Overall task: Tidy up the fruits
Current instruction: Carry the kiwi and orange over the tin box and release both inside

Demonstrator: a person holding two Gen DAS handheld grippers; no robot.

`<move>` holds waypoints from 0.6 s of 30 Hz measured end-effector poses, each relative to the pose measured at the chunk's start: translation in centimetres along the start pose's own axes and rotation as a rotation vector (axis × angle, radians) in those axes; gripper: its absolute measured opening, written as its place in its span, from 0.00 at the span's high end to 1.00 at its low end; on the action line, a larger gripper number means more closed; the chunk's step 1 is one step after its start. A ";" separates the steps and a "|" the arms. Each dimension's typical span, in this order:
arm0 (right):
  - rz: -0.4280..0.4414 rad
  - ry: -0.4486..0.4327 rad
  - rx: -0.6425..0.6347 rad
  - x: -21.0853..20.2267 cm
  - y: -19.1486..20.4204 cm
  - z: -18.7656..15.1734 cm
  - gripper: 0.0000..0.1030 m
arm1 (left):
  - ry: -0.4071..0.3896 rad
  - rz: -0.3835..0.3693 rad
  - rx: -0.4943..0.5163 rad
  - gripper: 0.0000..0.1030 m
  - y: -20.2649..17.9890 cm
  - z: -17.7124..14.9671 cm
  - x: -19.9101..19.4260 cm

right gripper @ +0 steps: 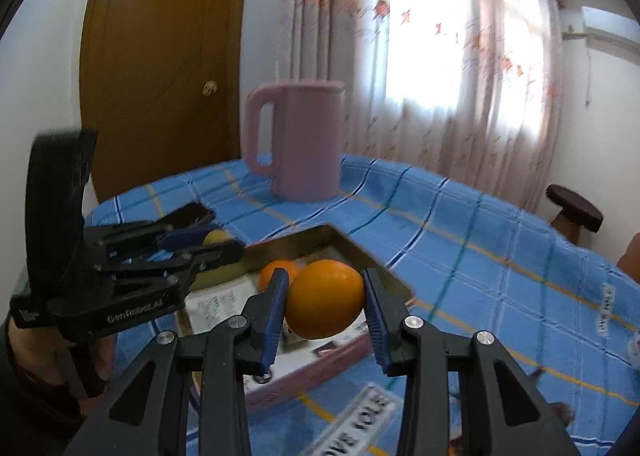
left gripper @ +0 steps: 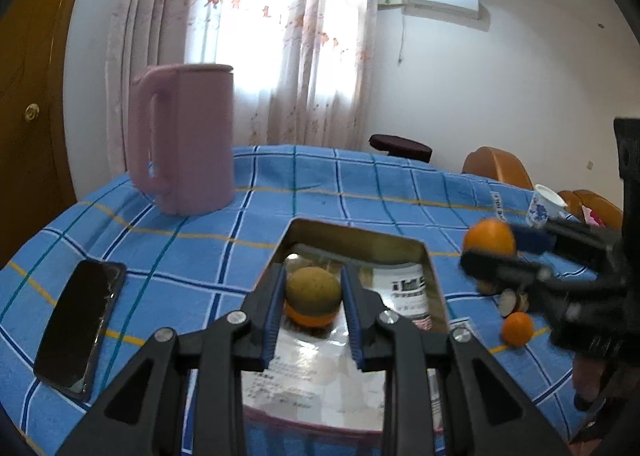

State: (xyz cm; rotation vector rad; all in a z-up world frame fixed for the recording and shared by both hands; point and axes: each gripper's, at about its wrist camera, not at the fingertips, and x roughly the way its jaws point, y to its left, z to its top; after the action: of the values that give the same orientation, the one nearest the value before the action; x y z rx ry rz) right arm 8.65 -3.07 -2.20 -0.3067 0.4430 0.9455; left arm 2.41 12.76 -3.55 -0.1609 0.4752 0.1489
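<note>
while both grippers hover over the metal tray (left gripper: 434,276), each one carries a fruit: the left gripper (left gripper: 313,296) is closed narrow on a greenish-brown fruit (left gripper: 314,288), and the right gripper (right gripper: 325,304) is clamped on an orange (right gripper: 325,304). one orange (right gripper: 276,272) lies already inside the tray, and a small orange (left gripper: 518,329) waits on the blue checked cloth (left gripper: 200,256) beside it. to do this step well, i think each fruit should be lowered close to the tray floor, away from the rim, before the jaws are opened, so it does not roll out toward the pink kettle (left gripper: 184,140) or the phone (left gripper: 80,326).
</note>
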 end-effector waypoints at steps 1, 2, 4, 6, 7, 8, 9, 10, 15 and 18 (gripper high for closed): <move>0.008 0.011 -0.003 0.4 0.4 -0.3 0.62 | 0.007 0.001 -0.001 0.72 0.2 -0.2 0.2; 0.021 0.032 -0.015 1.1 1.1 -0.7 0.62 | 0.011 0.002 -0.002 0.72 0.3 -0.3 0.3; 0.024 0.058 -0.033 1.9 1.9 -1.3 0.62 | 0.022 0.003 -0.004 0.72 0.5 -0.6 0.5; 0.038 0.088 -0.041 2.8 2.6 -1.9 0.62 | 0.031 0.001 -0.007 0.72 0.7 -0.8 0.7; 0.041 0.097 -0.042 3.1 2.8 -1.9 0.62 | 0.035 0.001 -0.008 0.72 0.8 -0.8 0.8; 0.039 0.112 -0.045 3.5 3.1 -2.1 0.62 | 0.039 0.003 -0.008 0.71 0.9 -0.9 0.9; 0.036 0.128 -0.045 4.0 3.3 -2.2 0.62 | 0.044 0.005 -0.008 0.71 0.9 -1.0 1.0; 0.040 0.140 -0.041 4.2 3.3 -2.3 0.62 | 0.046 0.005 -0.008 0.71 0.9 -1.0 1.0; 0.067 0.165 -0.006 4.5 3.2 -3.0 0.61 | 0.043 0.017 -0.020 0.57 1.1 -1.1 0.9; 0.043 0.147 -0.001 3.6 3.0 -3.0 0.56 | 0.004 0.035 -0.028 0.30 0.7 -0.8 -0.1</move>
State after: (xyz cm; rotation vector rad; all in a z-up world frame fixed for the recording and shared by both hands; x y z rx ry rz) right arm 7.28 -0.19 -6.78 -0.3704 0.5857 0.9683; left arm 1.87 13.33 -4.26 -0.1806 0.4801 0.1895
